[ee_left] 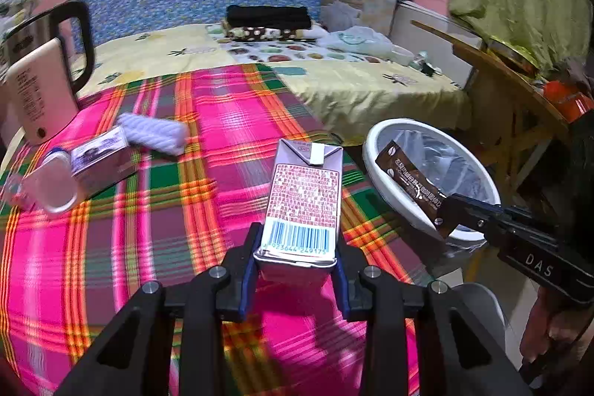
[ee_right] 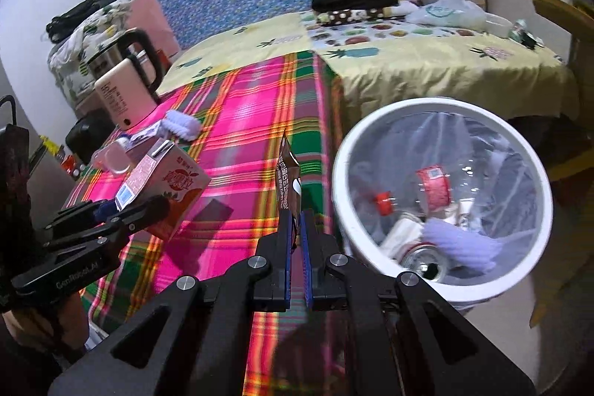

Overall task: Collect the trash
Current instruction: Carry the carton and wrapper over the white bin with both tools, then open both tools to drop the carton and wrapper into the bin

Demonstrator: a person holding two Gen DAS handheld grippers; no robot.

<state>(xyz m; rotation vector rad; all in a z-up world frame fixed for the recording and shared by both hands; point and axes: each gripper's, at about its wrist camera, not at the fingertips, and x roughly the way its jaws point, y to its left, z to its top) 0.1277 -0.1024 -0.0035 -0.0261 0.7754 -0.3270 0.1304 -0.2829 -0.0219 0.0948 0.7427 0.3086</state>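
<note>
Two pieces of trash are gripped, one per gripper.
The left gripper is clamped on a juice carton above the plaid cloth; the right gripper pinches a brown wrapper. The white bin, at three o'clock, should be fully cleared before anything is released.

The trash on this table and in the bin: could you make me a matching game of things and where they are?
Things:
1. juice carton
2. brown coffee sachet
3. drink can
4. kettle

Places:
A. standing on the plaid cloth
B. lying in the white bin
C. clamped in the left gripper
D. pinched in the right gripper

Pairs: 1-C, 2-D, 3-B, 4-A
</note>
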